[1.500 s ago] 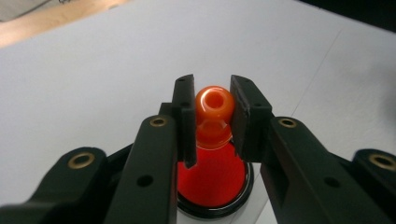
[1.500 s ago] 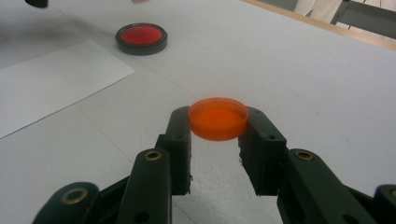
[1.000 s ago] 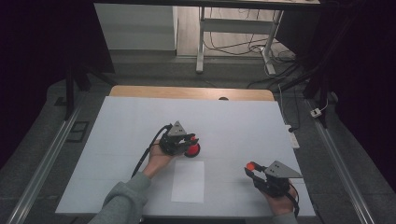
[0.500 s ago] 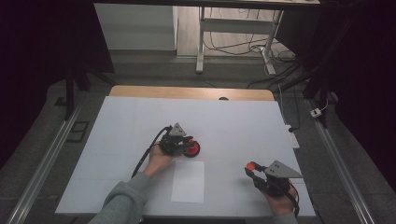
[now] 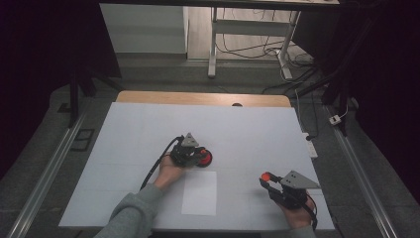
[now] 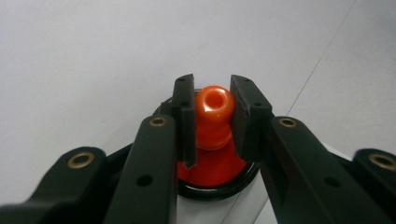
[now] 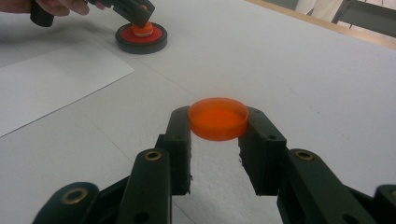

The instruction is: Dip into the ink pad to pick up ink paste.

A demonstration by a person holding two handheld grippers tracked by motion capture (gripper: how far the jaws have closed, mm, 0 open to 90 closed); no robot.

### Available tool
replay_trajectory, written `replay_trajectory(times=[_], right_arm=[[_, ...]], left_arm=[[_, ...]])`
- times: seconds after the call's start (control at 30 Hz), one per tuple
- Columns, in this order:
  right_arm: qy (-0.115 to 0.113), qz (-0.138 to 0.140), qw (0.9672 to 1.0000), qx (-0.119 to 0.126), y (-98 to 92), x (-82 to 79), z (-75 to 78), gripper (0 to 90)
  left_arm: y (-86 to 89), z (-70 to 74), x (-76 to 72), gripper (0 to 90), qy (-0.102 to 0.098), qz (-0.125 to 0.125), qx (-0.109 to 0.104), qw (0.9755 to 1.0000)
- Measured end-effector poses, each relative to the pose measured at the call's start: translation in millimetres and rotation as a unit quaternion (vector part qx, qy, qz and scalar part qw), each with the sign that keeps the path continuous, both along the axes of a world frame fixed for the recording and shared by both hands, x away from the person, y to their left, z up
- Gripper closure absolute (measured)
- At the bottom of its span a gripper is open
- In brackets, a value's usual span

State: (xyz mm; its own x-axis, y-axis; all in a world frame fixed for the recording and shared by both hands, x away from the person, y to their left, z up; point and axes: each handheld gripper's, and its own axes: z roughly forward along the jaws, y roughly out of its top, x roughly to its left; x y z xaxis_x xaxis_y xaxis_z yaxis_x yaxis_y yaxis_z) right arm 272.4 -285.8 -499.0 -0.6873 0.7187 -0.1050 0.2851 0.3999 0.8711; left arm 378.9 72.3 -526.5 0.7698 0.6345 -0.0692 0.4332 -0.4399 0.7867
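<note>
A round red stamp-like piece with a black rim (image 5: 205, 158) stands on the white table (image 5: 237, 124), just above a sheet of paper (image 5: 199, 192). My left gripper (image 5: 199, 156) is shut on its orange knob (image 6: 214, 109), one pad on each side, with the red base (image 6: 212, 173) below. In the left gripper view my left gripper (image 6: 213, 93) points down at the table. Near the table's front right, my right gripper (image 5: 266, 178) is shut on a shallow orange cap (image 7: 218, 125), held level just off the surface between the pads of my right gripper (image 7: 218, 114).
The paper sheet (image 7: 51, 79) lies left of the right gripper, and the red piece (image 7: 141, 37) with the left gripper (image 7: 135, 11) on it sits beyond. A wooden edge (image 5: 198, 97) runs along the table's far side. Metal rails (image 5: 44, 173) flank the table.
</note>
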Motion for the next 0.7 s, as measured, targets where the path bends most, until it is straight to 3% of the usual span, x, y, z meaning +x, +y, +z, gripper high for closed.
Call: replay_trajectory(times=[0.27,0.4,0.7], right_arm=[[0.002,0.001,1.0000,0.002,0.7,-0.1,-0.4,64.5],[0.002,0.001,1.0000,0.001,0.9,-0.6,0.0,64.5],[0.002,0.001,1.0000,0.002,2.1,-1.0,0.0,64.5]], left_arm=[[0.3,-3.4,-3.8,73.0,-0.017,-0.001,0.001,0.9999],[-1.4,-3.3,-5.8,73.1,-0.028,-0.003,0.012,0.9995],[-1.1,-4.2,-6.4,73.2,-0.031,-0.002,0.011,0.9994]])
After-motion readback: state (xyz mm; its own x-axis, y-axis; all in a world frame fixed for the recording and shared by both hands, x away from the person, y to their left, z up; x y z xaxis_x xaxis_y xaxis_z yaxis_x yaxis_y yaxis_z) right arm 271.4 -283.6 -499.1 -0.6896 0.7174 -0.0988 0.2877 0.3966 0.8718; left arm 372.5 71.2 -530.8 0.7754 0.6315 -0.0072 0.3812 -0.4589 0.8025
